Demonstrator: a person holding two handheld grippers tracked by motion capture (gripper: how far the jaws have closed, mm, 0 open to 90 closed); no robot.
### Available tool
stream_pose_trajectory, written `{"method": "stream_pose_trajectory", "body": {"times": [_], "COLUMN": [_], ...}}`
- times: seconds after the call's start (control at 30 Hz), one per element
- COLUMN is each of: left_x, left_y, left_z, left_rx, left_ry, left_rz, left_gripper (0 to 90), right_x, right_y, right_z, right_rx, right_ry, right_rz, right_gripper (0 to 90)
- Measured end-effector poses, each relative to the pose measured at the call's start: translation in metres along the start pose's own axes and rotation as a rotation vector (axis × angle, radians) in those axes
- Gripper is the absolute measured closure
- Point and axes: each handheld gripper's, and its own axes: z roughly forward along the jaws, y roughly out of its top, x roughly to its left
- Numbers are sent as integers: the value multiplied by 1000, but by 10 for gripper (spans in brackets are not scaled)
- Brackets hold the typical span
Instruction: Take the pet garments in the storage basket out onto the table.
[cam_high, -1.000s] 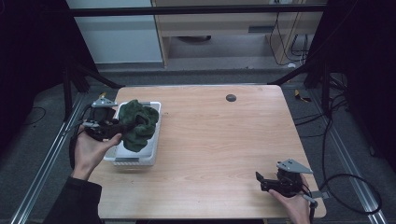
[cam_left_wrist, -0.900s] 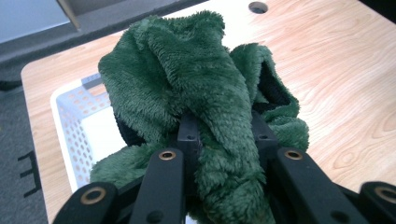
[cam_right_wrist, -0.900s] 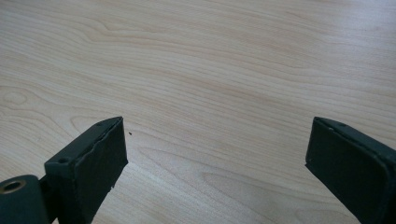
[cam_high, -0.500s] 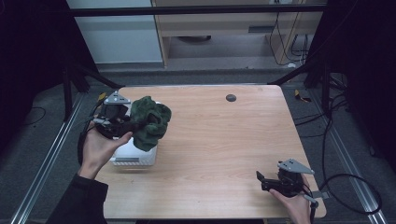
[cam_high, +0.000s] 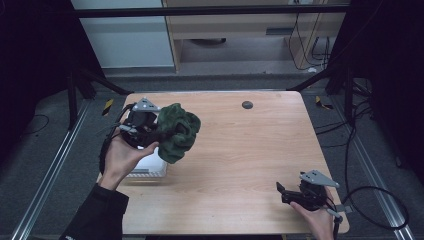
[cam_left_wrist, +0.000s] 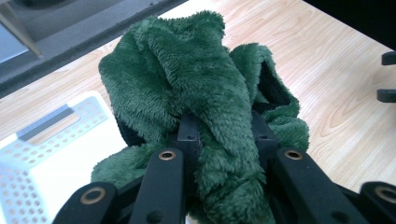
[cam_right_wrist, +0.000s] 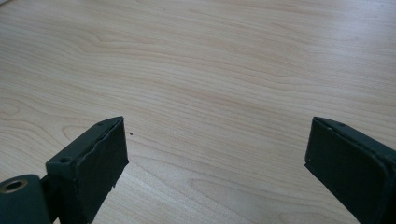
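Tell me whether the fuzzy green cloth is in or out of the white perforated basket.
Out: the fuzzy green cloth hangs bunched in the left hand-held gripper, lifted above the white perforated basket.

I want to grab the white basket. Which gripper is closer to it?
Left. The left gripper hangs right above the white basket; the right gripper sits across the table, far away.

This looks like a lab or test room set up for recording, not a home. A plain pale wood surface (cam_high: 240, 150) stands alone on a grey floor (cam_high: 45, 150), framed by dark metal struts (cam_high: 320, 75) and black curtains (cam_high: 390, 75) at both sides. Loose cables (cam_high: 365, 200) trail over the floor, metal rails (cam_high: 50, 175) run along it, and a bare wooden cabinet (cam_high: 235, 30) stands against the far wall.
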Motion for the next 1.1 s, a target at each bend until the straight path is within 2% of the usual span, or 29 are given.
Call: {"method": "stream_pose_trajectory", "body": {"times": [0.23,0.33,0.63,0.93,1.1], "left_x": [-17,-25,-40,-55,-62], "left_y": [8,10,13,19,20], "left_z": [11,17,34,54,64], "left_rx": [11,17,35,56,65], "left_ry": [-32,-47,-82,-116,-134], "left_rz": [44,62,88,115,131], "left_gripper": [720,719,720,719,719], "right_x": [-2,-2,-4,-4,-6], "right_y": [0,0,0,0,0], "right_z": [0,-1,-1,-2,-2], "right_rx": [-8,-10,-20,-20,-28], "right_ry": [-15,-16,-28,-27,-38], "right_rz": [-10,0,-14,-2,-11], "right_gripper": [59,59,61,61,61]}}
